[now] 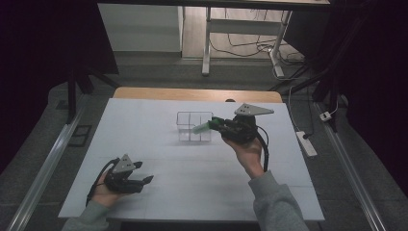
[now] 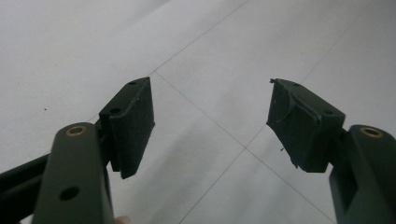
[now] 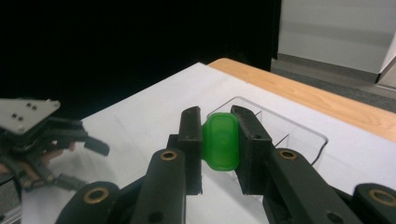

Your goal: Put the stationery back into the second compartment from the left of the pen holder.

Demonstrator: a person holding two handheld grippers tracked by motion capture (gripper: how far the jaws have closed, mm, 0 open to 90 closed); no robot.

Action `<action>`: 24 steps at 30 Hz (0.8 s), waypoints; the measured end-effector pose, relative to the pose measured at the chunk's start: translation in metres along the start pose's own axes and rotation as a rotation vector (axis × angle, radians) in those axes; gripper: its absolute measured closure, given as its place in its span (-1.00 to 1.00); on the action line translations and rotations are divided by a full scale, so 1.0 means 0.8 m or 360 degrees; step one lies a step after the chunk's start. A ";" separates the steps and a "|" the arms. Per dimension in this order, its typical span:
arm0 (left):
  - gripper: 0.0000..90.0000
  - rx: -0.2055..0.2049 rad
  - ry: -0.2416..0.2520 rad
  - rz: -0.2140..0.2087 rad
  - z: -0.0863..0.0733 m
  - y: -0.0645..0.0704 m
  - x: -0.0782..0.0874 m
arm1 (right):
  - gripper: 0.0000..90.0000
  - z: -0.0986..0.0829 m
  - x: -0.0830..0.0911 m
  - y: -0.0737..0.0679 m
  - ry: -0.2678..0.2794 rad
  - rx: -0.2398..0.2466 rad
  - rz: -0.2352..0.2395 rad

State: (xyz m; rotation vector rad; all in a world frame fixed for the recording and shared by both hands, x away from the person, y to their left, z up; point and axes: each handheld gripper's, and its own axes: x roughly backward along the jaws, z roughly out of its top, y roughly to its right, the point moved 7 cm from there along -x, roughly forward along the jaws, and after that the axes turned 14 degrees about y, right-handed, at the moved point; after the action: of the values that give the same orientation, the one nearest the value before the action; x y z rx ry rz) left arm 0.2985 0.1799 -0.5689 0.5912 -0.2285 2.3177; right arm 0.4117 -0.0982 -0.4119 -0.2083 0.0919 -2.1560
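Above the desk's middle, nearer its far edge, your right gripper [image 1: 215, 123] has its jaws clamped on a green piece [image 3: 221, 141], carried in the air right at the near right rim of the clear tray [image 1: 194, 126]. The tray sits on the white top, split into compartments by thin clear walls; which cell the piece is over, I can't tell from here.

Now the risks. The jaws pinch the piece on two flat faces only, and much of it sticks out past the tips. Knock it on the tray rim on the way in and it could twist in the grip or pop loose. The tray looks light, too, and nothing is holding it: a nudge from the jaws would likely push it toward the far edge. Let go too high and the piece may bounce or land across a divider.

Down by the near left corner, your left gripper [image 1: 144, 179] rests low over the desk, jaws spread wide with nothing between them, well apart from the tray. It can't steady anything from there.
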 end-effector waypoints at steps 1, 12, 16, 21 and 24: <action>-0.30 0.0000 0.0001 -0.0001 0.000 0.000 0.000 | 0.66 0.002 -0.001 0.002 -0.0001 0.0001 -0.0009; -0.31 -0.0001 -0.0001 -0.0006 0.000 -0.001 0.000 | 0.66 0.019 -0.027 0.035 -0.0007 -0.0038 -0.0119; -0.31 -0.0006 -0.0004 -0.0008 -0.001 -0.001 0.000 | 0.66 0.017 -0.042 0.044 -0.0059 -0.0035 -0.0155; -0.32 -0.0005 -0.0009 -0.0003 -0.002 -0.002 0.000 | 0.66 0.010 -0.058 0.051 -0.0090 -0.0043 -0.0185; -0.32 -0.0008 -0.0013 -0.0003 -0.003 -0.002 -0.001 | 0.66 0.004 -0.065 0.053 -0.0109 -0.0055 -0.0190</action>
State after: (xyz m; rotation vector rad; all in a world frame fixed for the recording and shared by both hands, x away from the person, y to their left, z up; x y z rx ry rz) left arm 0.2995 0.1811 -0.5712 0.5985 -0.2373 2.3127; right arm 0.4755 -0.0785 -0.4209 -0.3147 0.0790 -2.2645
